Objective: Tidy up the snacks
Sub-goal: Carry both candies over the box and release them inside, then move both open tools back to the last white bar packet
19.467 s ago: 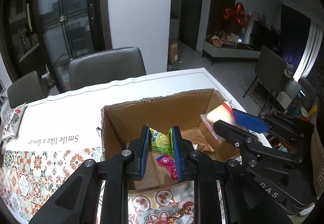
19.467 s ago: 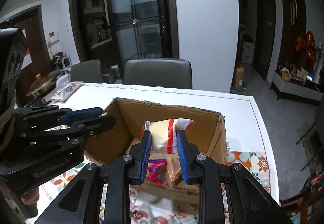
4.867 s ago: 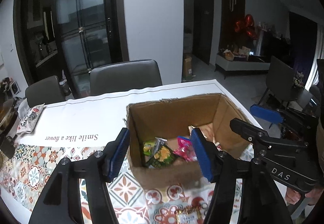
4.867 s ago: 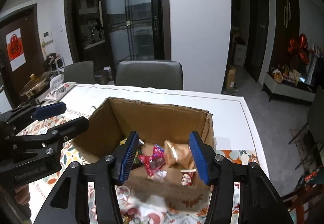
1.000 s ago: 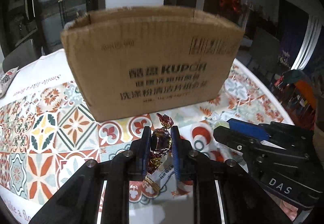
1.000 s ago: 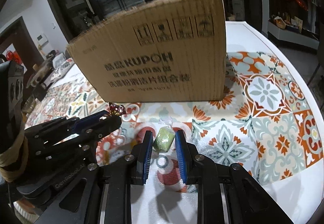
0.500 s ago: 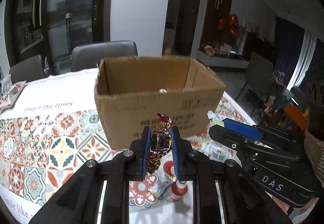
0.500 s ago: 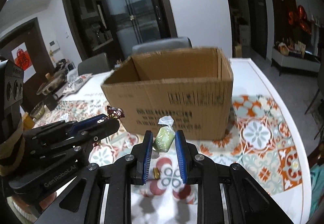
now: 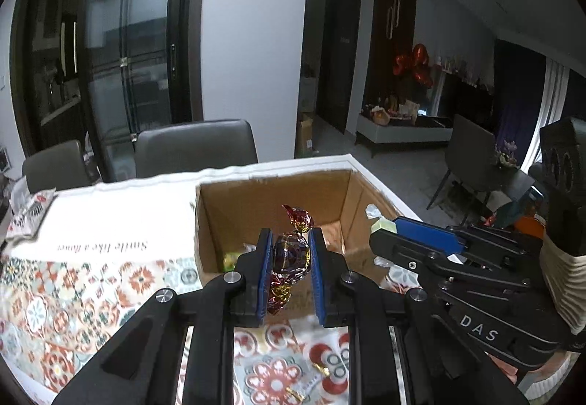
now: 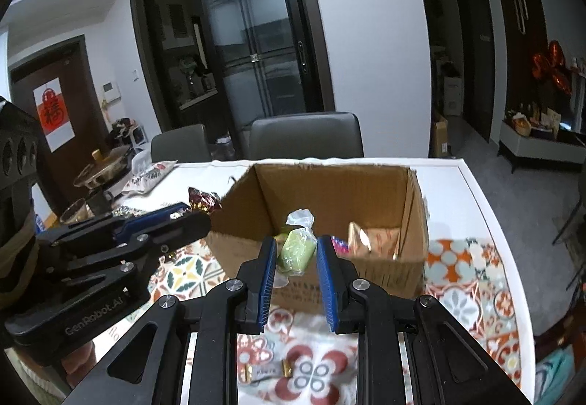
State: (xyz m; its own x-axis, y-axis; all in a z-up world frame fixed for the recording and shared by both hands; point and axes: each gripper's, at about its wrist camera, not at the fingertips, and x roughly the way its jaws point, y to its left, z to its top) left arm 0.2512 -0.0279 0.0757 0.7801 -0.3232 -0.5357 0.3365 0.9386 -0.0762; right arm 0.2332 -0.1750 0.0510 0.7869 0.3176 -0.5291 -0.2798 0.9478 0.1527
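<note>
Left gripper (image 9: 291, 260) clamps foil candy (image 9: 290, 254); right gripper (image 10: 295, 253), "DAS", pinches green sweet (image 10: 296, 250); tablecloth (image 9: 102, 246) "Smile like a flower".

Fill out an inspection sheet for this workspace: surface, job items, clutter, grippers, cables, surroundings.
Surface: table under a patterned tile-print cloth.
Job's things: open cardboard box with snack packets inside; dark foil candy and green wrapped sweet held above the box's near edge.
Clutter: small gold-wrapped sweets on the cloth in front of the box; a white packet, a pot and a cup at the table's far left.
Grippers: left gripper shut on the foil candy; right gripper shut on the green sweet.
Cables: nothing seen.
Surroundings: two grey chairs behind the table, glass doors, red balloons at the right.
</note>
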